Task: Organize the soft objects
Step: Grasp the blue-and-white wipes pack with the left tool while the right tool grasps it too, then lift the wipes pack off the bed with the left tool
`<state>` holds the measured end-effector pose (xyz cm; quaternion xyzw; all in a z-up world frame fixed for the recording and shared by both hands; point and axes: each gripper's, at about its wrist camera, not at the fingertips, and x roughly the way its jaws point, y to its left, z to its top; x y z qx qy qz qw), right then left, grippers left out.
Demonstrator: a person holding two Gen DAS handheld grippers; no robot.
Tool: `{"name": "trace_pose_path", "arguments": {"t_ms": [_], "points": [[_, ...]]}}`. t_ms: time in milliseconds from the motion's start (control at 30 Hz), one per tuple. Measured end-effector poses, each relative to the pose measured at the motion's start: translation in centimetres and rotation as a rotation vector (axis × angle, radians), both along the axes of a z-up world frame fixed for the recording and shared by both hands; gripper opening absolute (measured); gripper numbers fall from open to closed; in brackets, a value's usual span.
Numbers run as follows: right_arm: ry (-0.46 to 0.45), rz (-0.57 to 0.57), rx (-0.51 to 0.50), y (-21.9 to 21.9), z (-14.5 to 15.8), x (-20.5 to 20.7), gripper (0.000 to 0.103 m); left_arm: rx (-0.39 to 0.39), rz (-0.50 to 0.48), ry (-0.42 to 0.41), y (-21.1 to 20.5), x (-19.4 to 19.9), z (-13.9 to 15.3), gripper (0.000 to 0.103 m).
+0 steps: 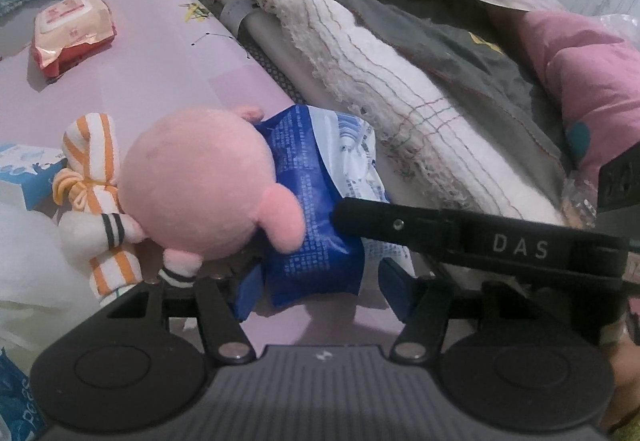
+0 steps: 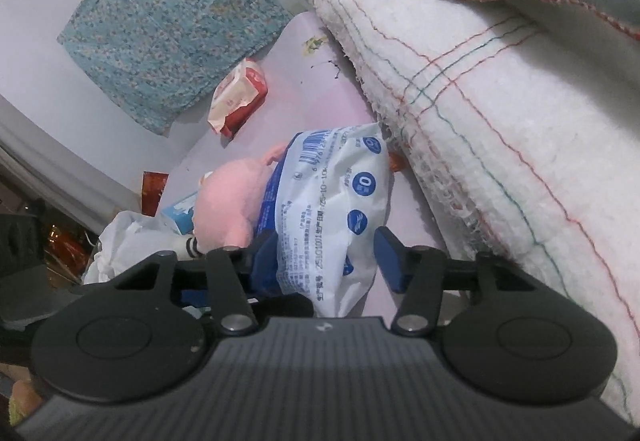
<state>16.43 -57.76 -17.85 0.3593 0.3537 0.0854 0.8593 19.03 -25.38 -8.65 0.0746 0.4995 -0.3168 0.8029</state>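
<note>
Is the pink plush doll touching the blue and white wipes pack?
Touching. In the left wrist view the pink plush doll lies against the blue and white wipes pack, its head and ear overlapping the pack's edge with no gap showing.

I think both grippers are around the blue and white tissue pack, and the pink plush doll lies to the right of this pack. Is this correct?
Not quite. The pink plush doll lies to the left of the blue and white tissue pack, not to the right; the left wrist view shows this, and the right wrist view agrees. The left gripper and right gripper do have the pack between their fingers.
</note>
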Motion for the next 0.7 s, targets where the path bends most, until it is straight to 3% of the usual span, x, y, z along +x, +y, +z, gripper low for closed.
{"name": "trace_pose_path", "arguments": {"t_ms": [500, 700], "points": [[0.032, -0.002, 0.044, 0.4, 0.3, -4.7, 0.048, -0.002, -0.055, 0.083, 1.2, -3.6, 1.0, 0.064], [0.051, 0.023, 0.084, 1.2, 0.1, -7.2, 0.049, 0.002, -0.096, 0.118, 2.7, -5.3, 0.9, 0.070]]}}
